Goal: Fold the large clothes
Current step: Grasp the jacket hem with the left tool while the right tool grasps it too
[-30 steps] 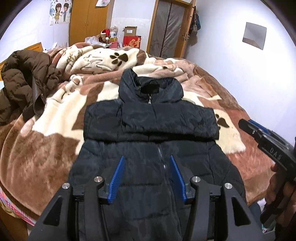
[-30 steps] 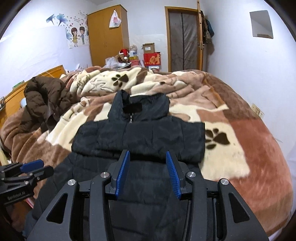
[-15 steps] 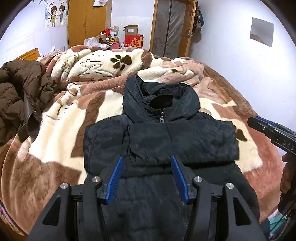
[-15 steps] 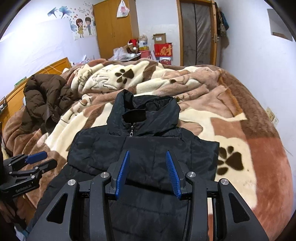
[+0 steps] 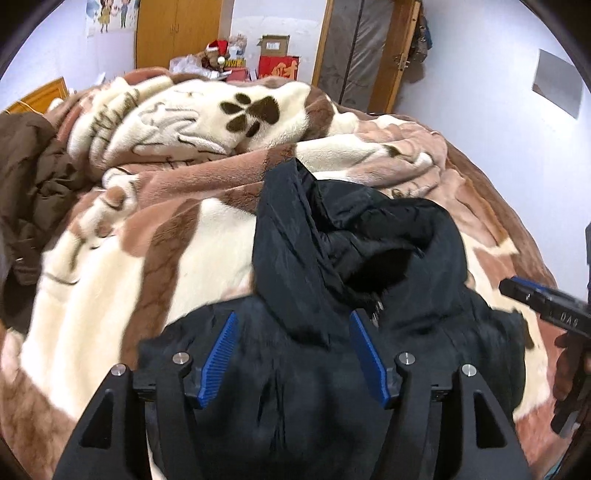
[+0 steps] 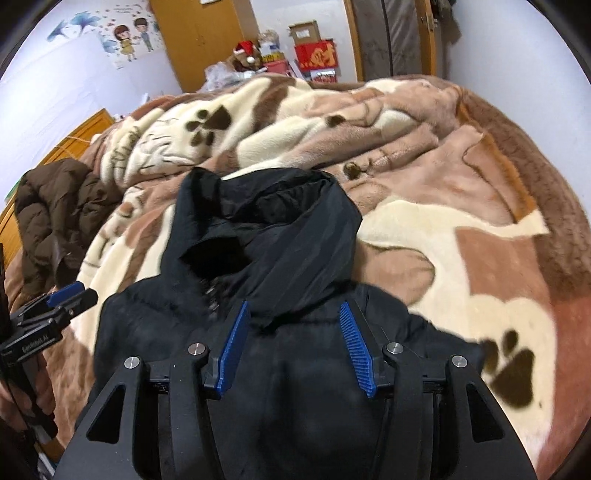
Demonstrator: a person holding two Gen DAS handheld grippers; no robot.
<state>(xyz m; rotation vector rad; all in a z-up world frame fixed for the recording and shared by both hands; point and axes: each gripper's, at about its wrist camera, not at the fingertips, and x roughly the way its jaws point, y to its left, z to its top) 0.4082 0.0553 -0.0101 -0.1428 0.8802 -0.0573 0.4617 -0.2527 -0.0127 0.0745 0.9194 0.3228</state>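
A black puffer jacket lies zipped on the bed, its sleeves folded across the chest and its high collar standing up at the far end. My left gripper hovers over the jacket's left shoulder just short of the collar. Its jaws are opening and its blue pads press on nothing. My right gripper hangs over the right shoulder by the collar, jaws also opening, fabric only beneath them. Each gripper shows at the other view's edge: the right gripper and the left gripper.
A brown and cream paw-print blanket covers the bed. A brown puffer jacket is heaped at the left. Behind the bed stand a wooden wardrobe, boxes and a door. A white wall runs along the right.
Both grippers have travelled forward and lower over the black jacket, from its hem end up to the shoulders by the collar. Both pairs of jaws stand wider than before.
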